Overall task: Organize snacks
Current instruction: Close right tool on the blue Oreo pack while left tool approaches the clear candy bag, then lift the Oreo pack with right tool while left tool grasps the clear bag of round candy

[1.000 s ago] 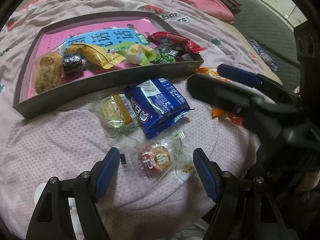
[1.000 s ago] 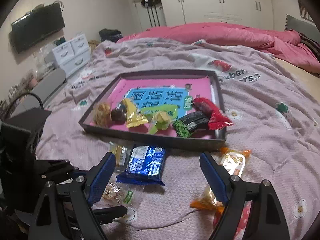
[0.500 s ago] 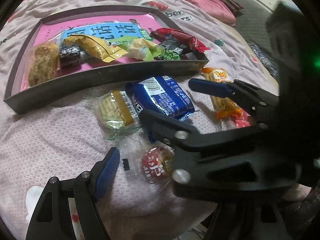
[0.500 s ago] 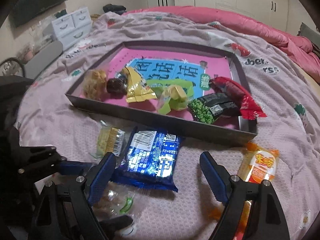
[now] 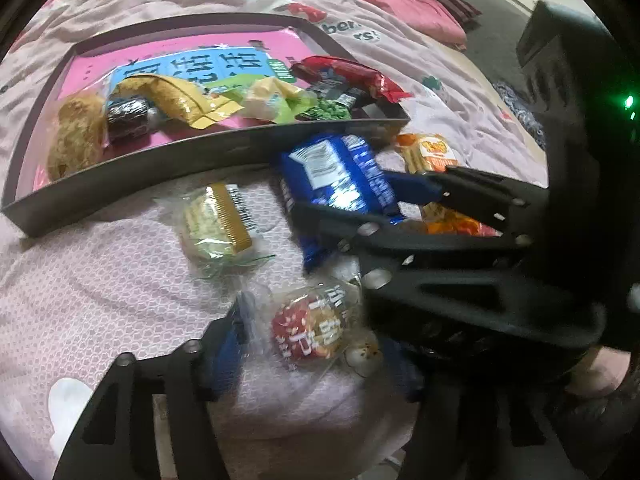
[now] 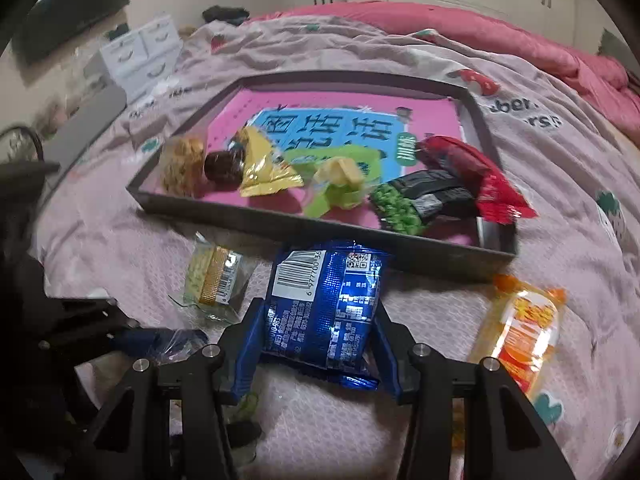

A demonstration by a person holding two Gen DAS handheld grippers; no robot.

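Note:
A red round snack [image 5: 312,332] in a clear wrapper lies on the pink bedspread between the closing jaws of my left gripper [image 5: 314,354]. Both pads touch the crumpled wrapper, and the right one is partly hidden by the other gripper. My right gripper [image 6: 316,344] is closing too, its blue pads pressed on the sides of a blue foil packet [image 6: 328,300]. The left wrist view shows this packet [image 5: 340,176] in that gripper [image 5: 348,200], just in front of the dark tray [image 5: 160,160]. The tray [image 6: 280,220] holds several snacks on a pink sheet.
A cracker in a clear wrapper with a gold band [image 6: 212,280] lies left of the blue packet. An orange packet [image 6: 524,320] lies to its right. A pink quilt [image 6: 500,36] is bunched at the back. White drawers [image 6: 140,52] stand beyond the bed's left side.
Both grippers have narrowed onto their snacks. The right gripper came down and forward over the blue packet, crossing in front of the left gripper's right finger.

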